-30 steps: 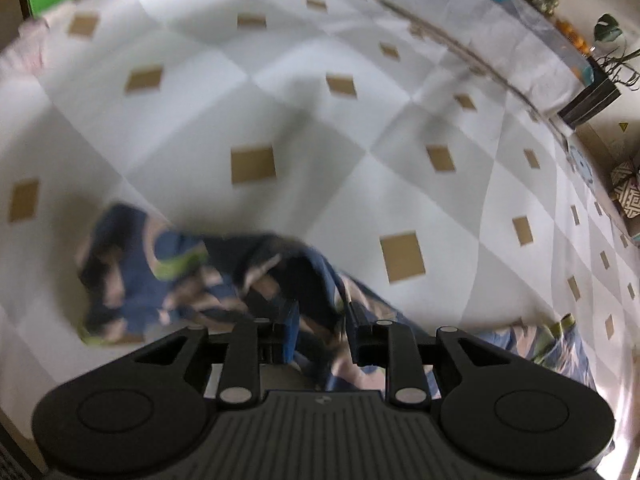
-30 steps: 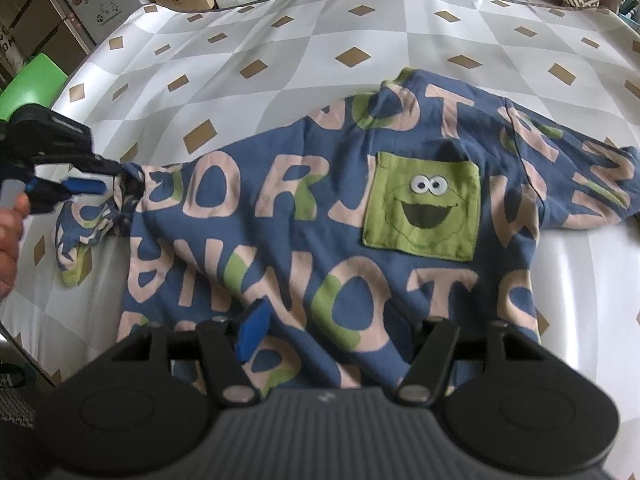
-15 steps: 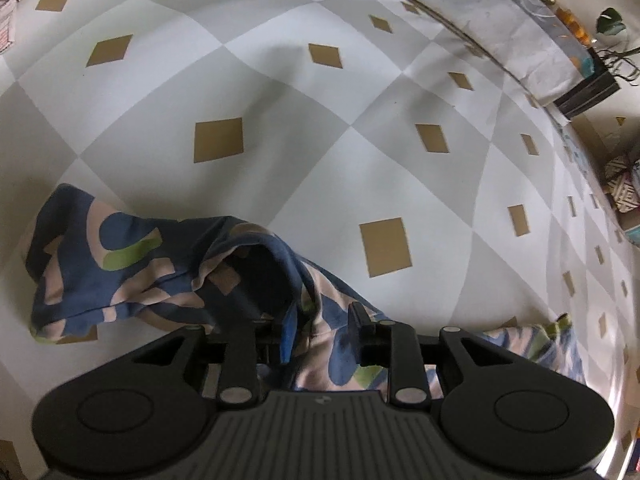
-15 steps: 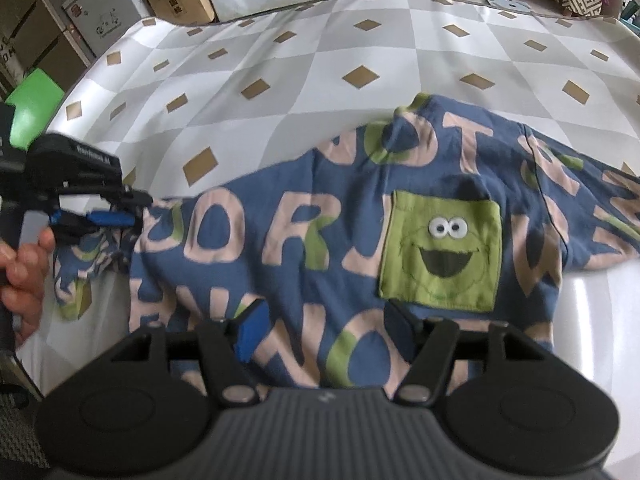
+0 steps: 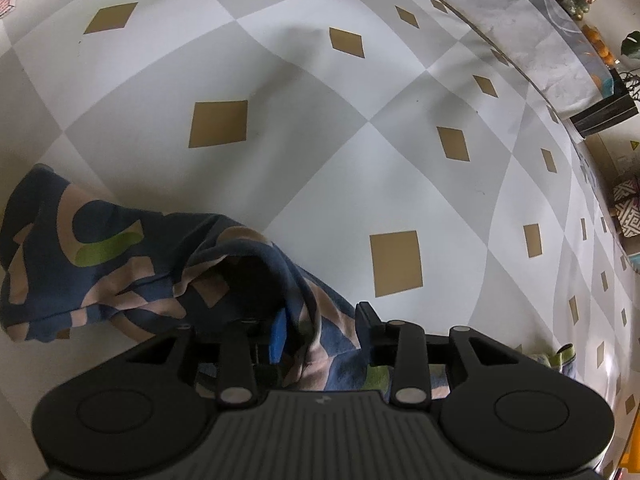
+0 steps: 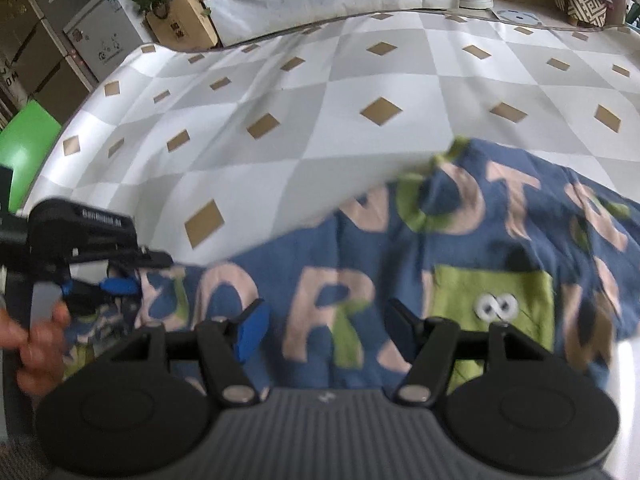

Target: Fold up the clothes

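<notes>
Landmark: green monster-face pocket (image 6: 494, 312) on the chest of the blue letter-print T-shirt (image 6: 360, 280).

T-shirt: spread flat on the grey-and-white checked tablecloth (image 6: 320, 92), printed with large pink and green letters; picture blurred in the right wrist view.

Sleeve (image 5: 92, 264): far to the left of the pocket in the right wrist view; lies crumpled on the cloth, its cuff opening towards the left gripper in the left wrist view.

Left gripper (image 5: 320, 328): at the sleeve end of the shirt, well away from the pocket; jaws have just been opening, with a fold of the sleeve fabric standing between them; blue pad (image 5: 278, 334) beside that fold, the black finger on the other side apart from it; no squeeze on the fabric visible.

Left gripper as seen from the right wrist (image 6: 124, 272): fingers reach over the shirt's left edge, a person's hand (image 6: 36, 344) on its handle.

Right gripper (image 6: 324, 324): just left of the pocket, above the pink letter R; fingers spread wide, nothing between them, fabric seen flat beneath.

Surroundings: green board (image 6: 24, 136) beyond the tablecloth's left edge, cardboard box with a plant (image 6: 180, 20) past the far edge, patterned basket (image 6: 582, 0) at the far right.
</notes>
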Demonstrator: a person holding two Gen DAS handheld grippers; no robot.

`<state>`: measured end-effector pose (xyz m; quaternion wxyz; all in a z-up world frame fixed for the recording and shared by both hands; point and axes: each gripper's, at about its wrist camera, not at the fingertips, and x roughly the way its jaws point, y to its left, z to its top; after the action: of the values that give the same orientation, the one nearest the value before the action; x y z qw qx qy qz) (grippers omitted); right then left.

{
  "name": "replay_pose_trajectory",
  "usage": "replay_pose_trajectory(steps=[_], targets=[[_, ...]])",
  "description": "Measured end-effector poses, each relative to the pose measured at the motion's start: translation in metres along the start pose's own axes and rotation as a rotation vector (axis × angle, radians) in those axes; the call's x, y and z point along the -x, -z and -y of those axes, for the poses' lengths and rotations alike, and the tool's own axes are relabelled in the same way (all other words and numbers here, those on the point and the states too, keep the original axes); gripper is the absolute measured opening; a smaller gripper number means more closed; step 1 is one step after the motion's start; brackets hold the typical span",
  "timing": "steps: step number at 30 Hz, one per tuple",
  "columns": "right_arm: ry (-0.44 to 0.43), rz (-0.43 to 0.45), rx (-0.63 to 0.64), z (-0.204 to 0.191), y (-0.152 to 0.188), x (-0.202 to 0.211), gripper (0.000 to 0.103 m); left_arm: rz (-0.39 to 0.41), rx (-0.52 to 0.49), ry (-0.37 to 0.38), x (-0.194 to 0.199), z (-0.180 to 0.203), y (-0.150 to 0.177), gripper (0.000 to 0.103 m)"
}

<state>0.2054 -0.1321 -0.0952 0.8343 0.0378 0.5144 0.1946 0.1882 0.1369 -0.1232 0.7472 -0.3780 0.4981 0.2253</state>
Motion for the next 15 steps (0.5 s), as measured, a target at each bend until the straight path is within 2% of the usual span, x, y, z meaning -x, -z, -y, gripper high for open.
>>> replay_pose_trajectory(steps=[6, 12, 15], targets=[[0.002, 0.000, -0.083, -0.003, -0.013, -0.028, 0.062, 0.016, 0.004, 0.003, 0.000, 0.000, 0.002, 0.033], [-0.017, 0.010, -0.183, -0.008, -0.020, -0.047, 0.062, 0.028, 0.010, -0.012, 0.001, -0.001, 0.004, 0.023], [0.012, 0.011, -0.229, -0.009, -0.020, -0.056, 0.064, 0.031, -0.008, -0.020, 0.001, 0.001, 0.005, 0.022]])
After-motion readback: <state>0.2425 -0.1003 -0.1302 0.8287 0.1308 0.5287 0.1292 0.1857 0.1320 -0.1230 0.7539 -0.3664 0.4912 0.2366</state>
